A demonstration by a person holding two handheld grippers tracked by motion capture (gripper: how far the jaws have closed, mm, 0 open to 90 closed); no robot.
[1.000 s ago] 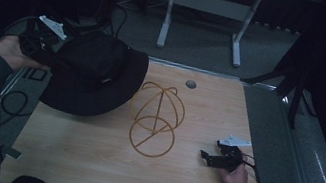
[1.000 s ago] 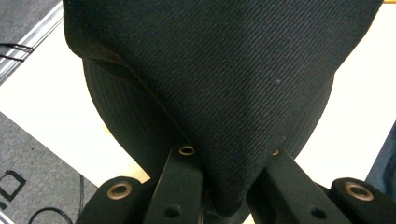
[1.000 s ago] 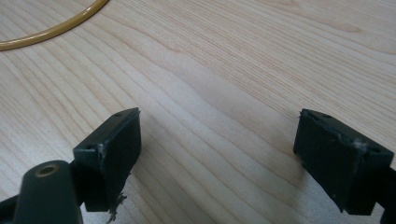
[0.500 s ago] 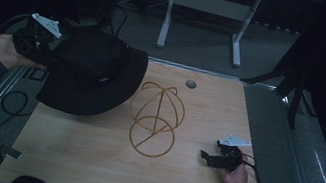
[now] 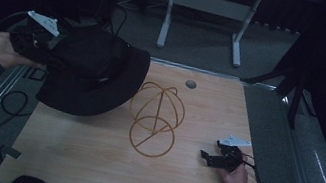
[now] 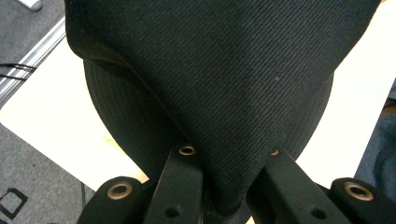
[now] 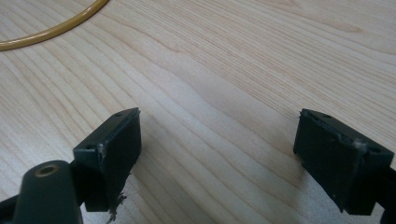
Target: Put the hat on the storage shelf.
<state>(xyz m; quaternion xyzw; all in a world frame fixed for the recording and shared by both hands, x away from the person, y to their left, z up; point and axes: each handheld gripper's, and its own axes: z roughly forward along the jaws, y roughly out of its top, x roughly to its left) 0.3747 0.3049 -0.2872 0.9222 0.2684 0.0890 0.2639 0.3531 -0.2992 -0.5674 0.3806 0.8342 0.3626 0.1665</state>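
The black bucket hat (image 5: 92, 76) was pinched by its brim in the left gripper (image 6: 231, 186), its fingers clenched on the fabric, and held above the worktop's (image 5: 87, 164) left edge. Placement over the wire hat stand (image 5: 154, 119) beside it was not yet done. The right gripper (image 7: 219, 154) rested released on the wood.

the wire frame (image 5: 153, 119) stands mid-tabletop (image 5: 87, 164), blocking the straight path between the black hat (image 5: 93, 71) at the left and the right gripper (image 5: 205, 156); bare wood lies open along the near edge.
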